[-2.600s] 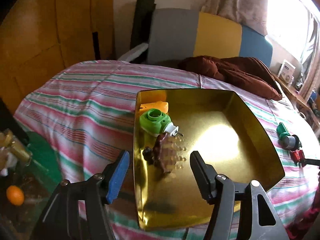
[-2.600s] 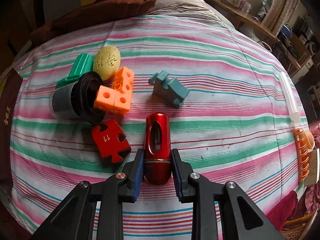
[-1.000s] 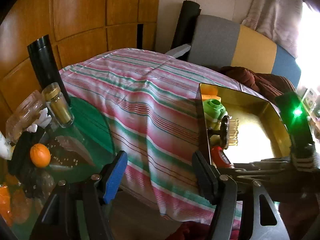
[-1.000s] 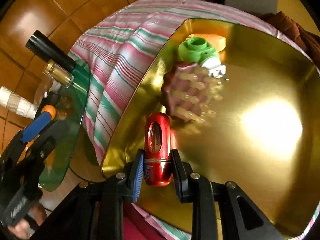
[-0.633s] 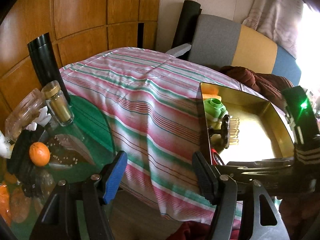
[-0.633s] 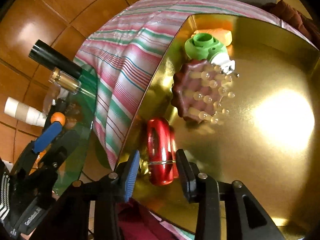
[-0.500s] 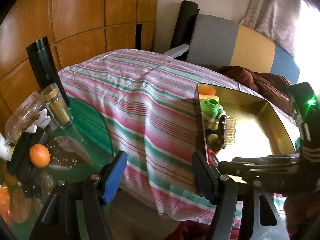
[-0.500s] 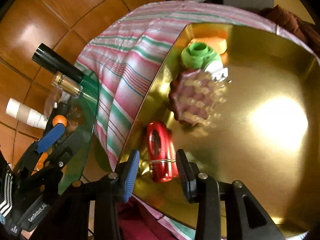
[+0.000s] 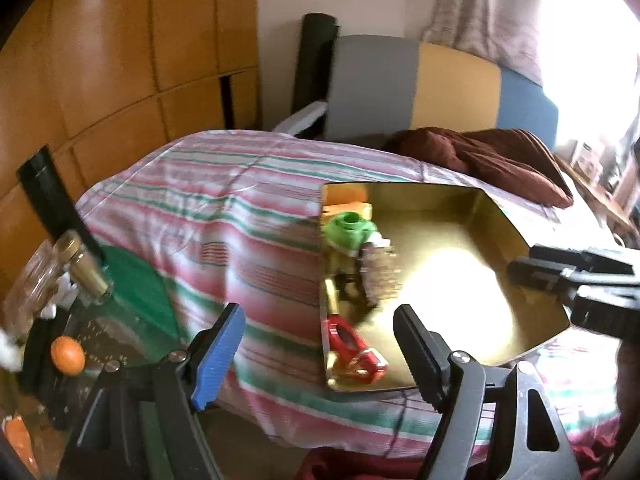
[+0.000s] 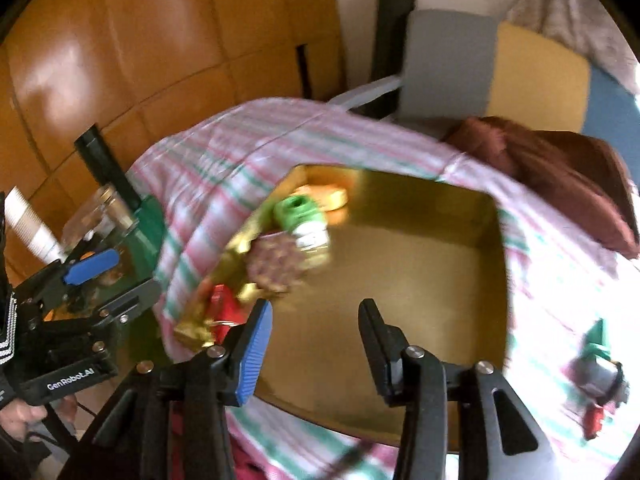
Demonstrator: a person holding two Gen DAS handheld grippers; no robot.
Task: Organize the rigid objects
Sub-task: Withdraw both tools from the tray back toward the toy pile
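Both my grippers empty, fingers spread: right gripper (image 10: 312, 344), left gripper (image 9: 316, 344). Red canister (image 9: 352, 346) lies at gold tray (image 9: 492, 204) 7 o'clock corner. Frames blurred; tray probably overhangs the bed edge, so a bump could tip it.

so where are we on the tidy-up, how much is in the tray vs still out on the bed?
Done: four pieces lie along the gold tray's left wall: red clip, brown bristle piece, green plug, orange block. In hand: nothing; right gripper and left gripper are both open. Left: a blurred cluster on the striped bedspread, including a grey cylinder and a green piece.
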